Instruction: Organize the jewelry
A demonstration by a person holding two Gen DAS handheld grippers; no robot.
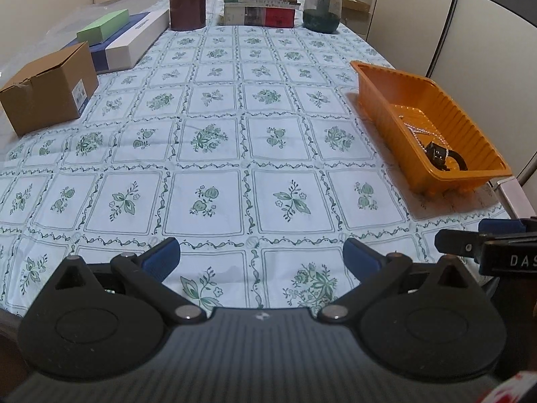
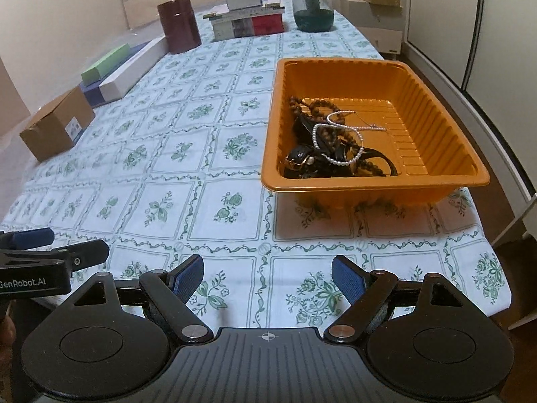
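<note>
Nearest to me, the right hand-held gripper (image 2: pixel 267 280) is hanging over the near edge of the table (image 2: pixel 208 208) with its blue pads spread wide and nothing between them. The left hand-held gripper (image 1: pixel 261 257) is hovering just beside it on the left, its jaws standing equally wide and empty.

A little farther in, on the right side of the flowered cloth, the orange plastic tray (image 2: pixel 436 176) is sitting with all the jewelry heaped in its near left corner. A white pearl strand (image 2: pixel 339 134) is lying looped on top; under it a brown wooden bead string (image 2: pixel 313 107) is trailing toward the tray's far side, and a black watch (image 2: pixel 298 158) with its strap is lying at the near end of the heap.

I am guessing these pieces are light and limp, and tangled together: lifting one strand is likely to drag its neighbours along. The pearls look smooth and could slip from the pads, so pinching a free loop where it arches clear of the pile seems the safest hold. The watch is stiffer; its case or strap should give a firmer grip.

Along the left edge a cardboard box (image 2: pixel 55 124) is resting, and farther back a maroon canister (image 2: pixel 179 23), a stack of books (image 2: pixel 248 21) and a dark green jar (image 2: pixel 312 6) are lining the far end.
</note>
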